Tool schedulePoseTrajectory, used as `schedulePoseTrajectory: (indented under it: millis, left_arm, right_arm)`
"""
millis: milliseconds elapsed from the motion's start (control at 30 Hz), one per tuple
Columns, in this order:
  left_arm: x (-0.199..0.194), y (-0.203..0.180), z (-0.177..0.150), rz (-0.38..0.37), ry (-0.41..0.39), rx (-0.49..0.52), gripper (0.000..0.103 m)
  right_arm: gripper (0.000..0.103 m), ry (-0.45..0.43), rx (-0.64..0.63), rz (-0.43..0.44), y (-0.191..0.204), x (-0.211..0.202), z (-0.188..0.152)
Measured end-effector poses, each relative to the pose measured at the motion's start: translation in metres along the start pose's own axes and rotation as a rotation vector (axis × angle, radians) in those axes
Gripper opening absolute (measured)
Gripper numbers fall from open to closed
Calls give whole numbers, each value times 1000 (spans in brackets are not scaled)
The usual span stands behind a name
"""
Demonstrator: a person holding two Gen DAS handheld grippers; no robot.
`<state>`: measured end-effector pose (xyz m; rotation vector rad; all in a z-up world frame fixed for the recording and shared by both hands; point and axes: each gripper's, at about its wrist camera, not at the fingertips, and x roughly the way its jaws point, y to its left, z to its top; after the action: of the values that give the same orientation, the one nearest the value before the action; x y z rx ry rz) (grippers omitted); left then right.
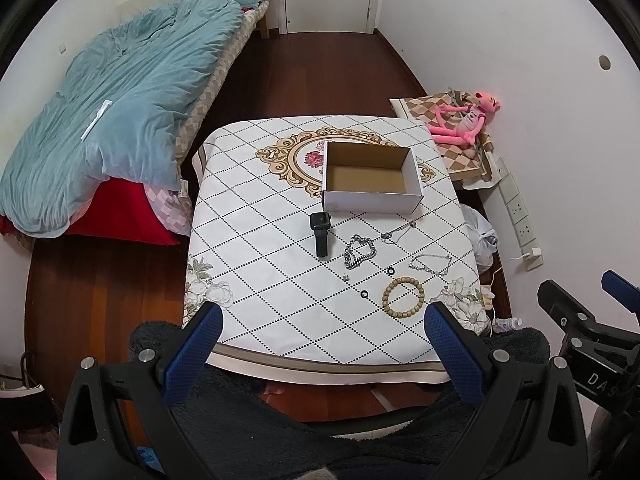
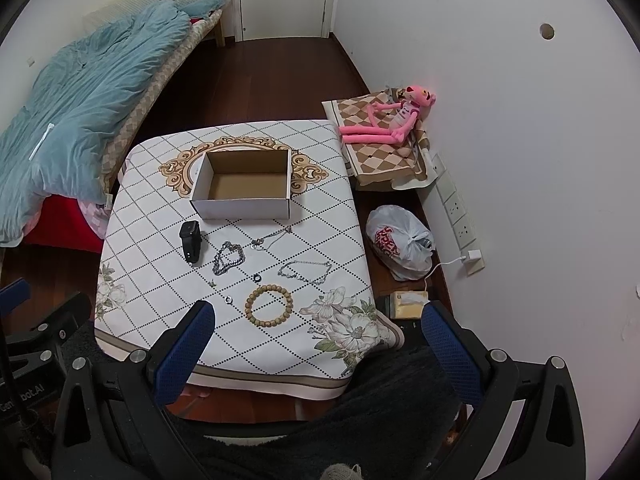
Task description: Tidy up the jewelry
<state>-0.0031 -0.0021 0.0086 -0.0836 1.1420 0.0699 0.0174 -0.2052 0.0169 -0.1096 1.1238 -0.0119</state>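
Nearby, jewelry lies before cardboard box.

The left gripper is held level in the near part of the scene, its two blue-padded fingers spread wide apart with nothing between them. The right gripper sits just beside it on the right, at about the same height, its own blue fingers equally wide and holding nothing. Both point forward and slightly downward, touching nothing.
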Motion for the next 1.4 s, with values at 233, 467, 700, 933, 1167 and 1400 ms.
schedulePoseTrajectory:
  millis: [233,467,700,933,1167,1400]
  left_arm:
    - [-2,-1,0,2,-2,2,103]
    - [-4,-1,1,3,-6,1,103]
    - [-7,0,-1,6,-15,3,103]
    - [-7,0,-1,5,-16,3,103]
    - [-8,5,-2,6,-22,1,103]
    - [-8,4,-2,6,-22,0,103]
  right_arm:
    - [103,0,-1,0,-1,-2,1]
    - [103,-1,0,1,-1,-2,2]
    - [103,-7,3,2,-5,-6,4]
    - [103,-7,3,3,-5,-7,4]
    - [103,-14,5,3,-7,-10,3]
    - [103,-20,5,2,-6,-11,0]
